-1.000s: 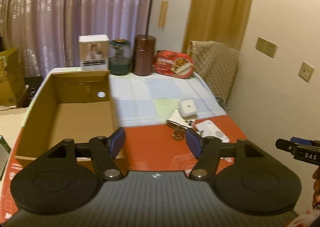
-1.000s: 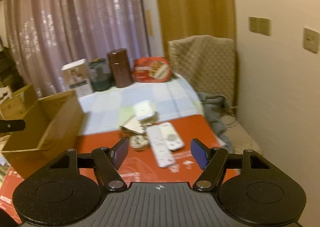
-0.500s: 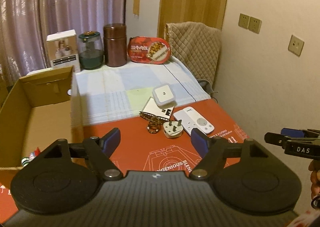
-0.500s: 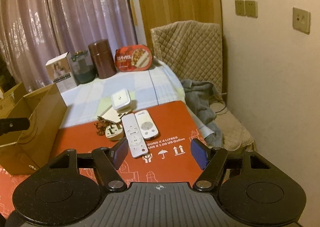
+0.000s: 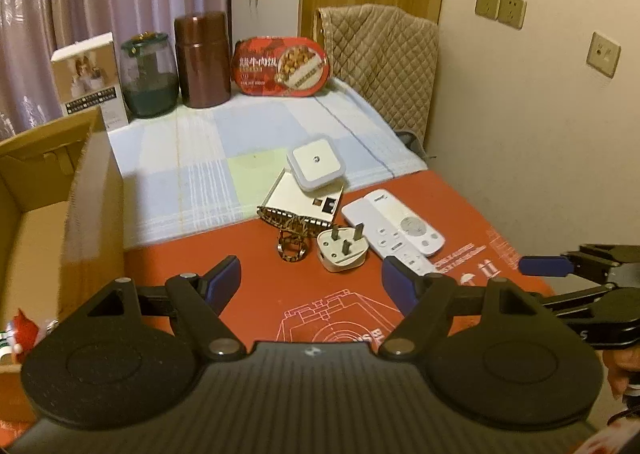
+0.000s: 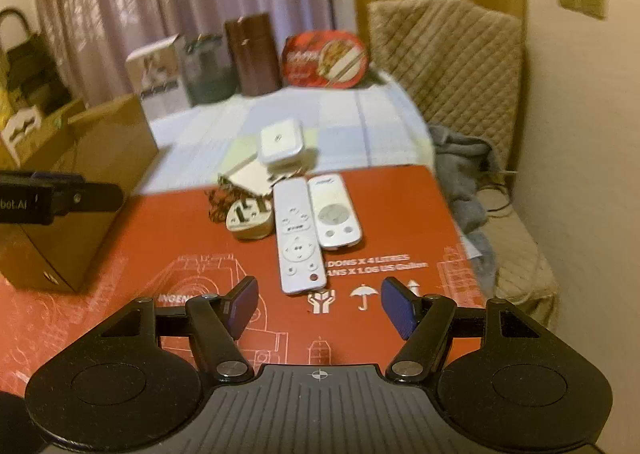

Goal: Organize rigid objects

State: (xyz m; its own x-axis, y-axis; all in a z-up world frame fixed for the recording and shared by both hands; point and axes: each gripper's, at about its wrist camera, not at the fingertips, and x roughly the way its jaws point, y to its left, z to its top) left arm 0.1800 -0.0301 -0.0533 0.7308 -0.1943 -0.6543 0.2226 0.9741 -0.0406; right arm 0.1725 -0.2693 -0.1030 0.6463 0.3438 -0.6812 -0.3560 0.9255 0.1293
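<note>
On the red mat [image 5: 248, 286] lie two white remotes [image 6: 298, 240], a white plug [image 5: 342, 250], a patterned hair clip [image 5: 290, 225], a flat white box [image 5: 304, 201] and a square white night light [image 5: 316, 163]. My left gripper [image 5: 312, 280] is open and empty, just short of the plug. My right gripper [image 6: 316, 300] is open and empty, right before the near end of the long remote. An open cardboard box [image 5: 48, 213] stands at the left, with small items in its near corner.
At the table's back stand a white carton [image 5: 90, 79], a green glass jar [image 5: 149, 73], a brown canister [image 5: 204, 59] and a red food tray [image 5: 280, 67]. A quilted chair [image 6: 452, 65] with grey cloth stands past the right edge. The wall is close on the right.
My left gripper swung right from the cardboard box toward the small items. My right gripper came closer to the remotes. Both stayed open.
</note>
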